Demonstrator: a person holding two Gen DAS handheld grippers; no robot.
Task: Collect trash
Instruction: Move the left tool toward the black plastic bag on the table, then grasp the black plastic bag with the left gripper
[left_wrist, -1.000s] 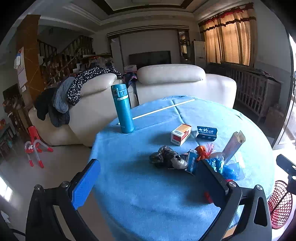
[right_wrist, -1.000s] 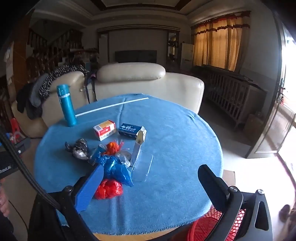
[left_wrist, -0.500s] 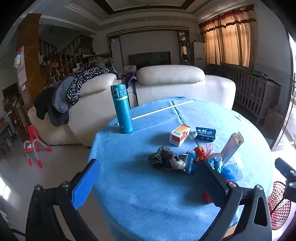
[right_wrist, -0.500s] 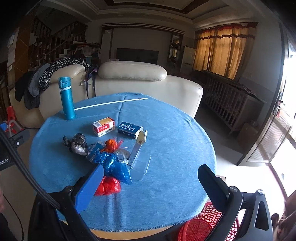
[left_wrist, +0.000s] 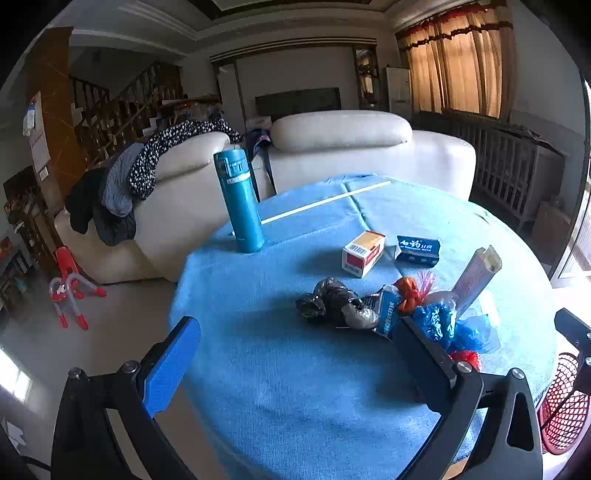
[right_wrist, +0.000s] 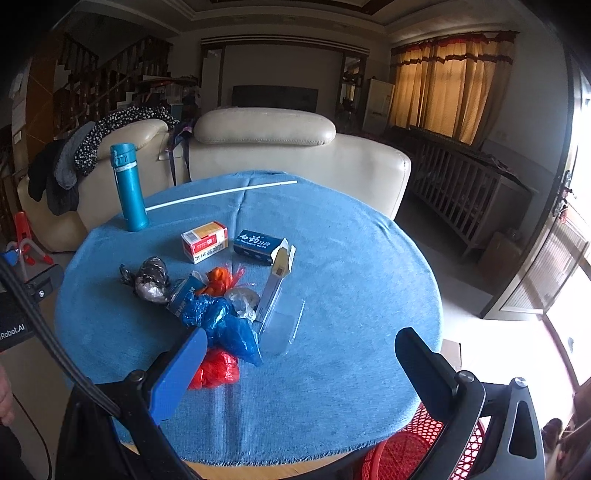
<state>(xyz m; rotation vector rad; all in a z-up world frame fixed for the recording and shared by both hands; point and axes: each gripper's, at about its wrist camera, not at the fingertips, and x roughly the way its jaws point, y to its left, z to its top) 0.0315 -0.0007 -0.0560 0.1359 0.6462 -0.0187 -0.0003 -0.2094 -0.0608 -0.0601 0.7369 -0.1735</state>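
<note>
Both the left tool and the right tool hang wide open and empty at the near edge of the round, blue-clothed desk, neither touching anything. Just ahead lies the uncollected trash: a red bag, crumpled blue bag, clear plastic tray, orange wrapper, dark foil bundle and small cartons. The red mesh bin waits below the desk's edge; collection appears not yet begun.
</note>
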